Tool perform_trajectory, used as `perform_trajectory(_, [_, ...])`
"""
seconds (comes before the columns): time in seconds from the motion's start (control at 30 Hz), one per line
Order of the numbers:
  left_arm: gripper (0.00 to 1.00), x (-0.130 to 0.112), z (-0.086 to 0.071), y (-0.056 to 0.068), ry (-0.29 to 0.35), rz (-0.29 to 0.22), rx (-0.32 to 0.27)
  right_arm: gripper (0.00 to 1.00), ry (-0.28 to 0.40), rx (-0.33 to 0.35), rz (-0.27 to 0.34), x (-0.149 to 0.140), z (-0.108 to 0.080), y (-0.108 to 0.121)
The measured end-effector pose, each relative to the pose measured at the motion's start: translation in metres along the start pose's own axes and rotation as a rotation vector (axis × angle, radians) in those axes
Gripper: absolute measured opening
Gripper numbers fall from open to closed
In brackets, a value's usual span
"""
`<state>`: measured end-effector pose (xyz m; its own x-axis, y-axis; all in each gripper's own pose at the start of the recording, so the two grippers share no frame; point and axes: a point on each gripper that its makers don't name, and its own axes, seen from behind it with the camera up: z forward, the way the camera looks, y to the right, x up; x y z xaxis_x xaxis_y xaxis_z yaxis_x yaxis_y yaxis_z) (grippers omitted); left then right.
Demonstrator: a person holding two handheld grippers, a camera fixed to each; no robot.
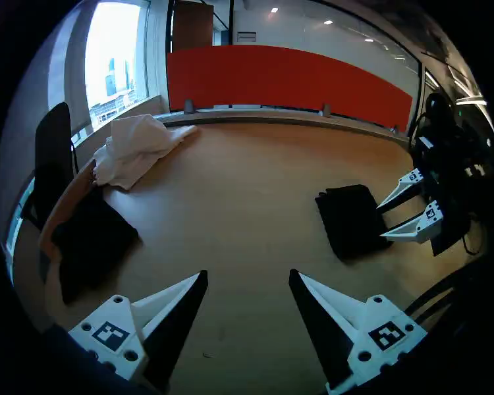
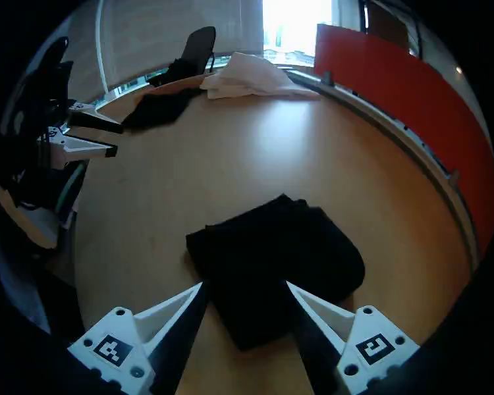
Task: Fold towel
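Note:
A black towel (image 2: 280, 257) lies folded into a thick pad on the wooden table (image 2: 247, 151). My right gripper (image 2: 246, 286) is open at its near end, one finger on each side of the towel's near corner, neither pressing on it. The left gripper view has the same black towel (image 1: 349, 220) at the right, with the right gripper (image 1: 381, 222) at its edge. My left gripper (image 1: 247, 276) is open over bare table (image 1: 247, 191), well apart from the towel. It appears again as the left gripper (image 2: 118, 140) at the far left of the right gripper view.
A heap of white towels (image 1: 138, 148) sits at the table's far corner by the window, and a loose black cloth (image 1: 89, 243) lies near it at the table edge. A red partition (image 1: 286, 79) runs along the table's far side. A dark chair (image 2: 197, 43) stands behind the white towels (image 2: 247, 76).

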<state>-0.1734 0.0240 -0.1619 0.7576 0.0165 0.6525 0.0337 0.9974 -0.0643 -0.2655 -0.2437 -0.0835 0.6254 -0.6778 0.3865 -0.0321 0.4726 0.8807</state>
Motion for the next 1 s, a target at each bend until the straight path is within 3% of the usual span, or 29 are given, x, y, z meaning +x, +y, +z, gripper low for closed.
perform_trajectory(0.3, [0.91, 0.0, 0.001, 0.001, -0.001, 0.005, -0.004, 0.78, -0.032, -0.037, 0.036, -0.028, -0.014, 0.005])
perform_trajectory(0.73, [0.91, -0.002, 0.002, 0.002, -0.007, 0.012, -0.007, 0.76, -0.071, -0.057, 0.08, -0.06, -0.016, 0.001])
perform_trajectory(1.0, [0.91, -0.003, 0.001, 0.004, -0.007, 0.012, -0.009, 0.52, -0.075, -0.06, 0.116, -0.068, -0.015, -0.002])
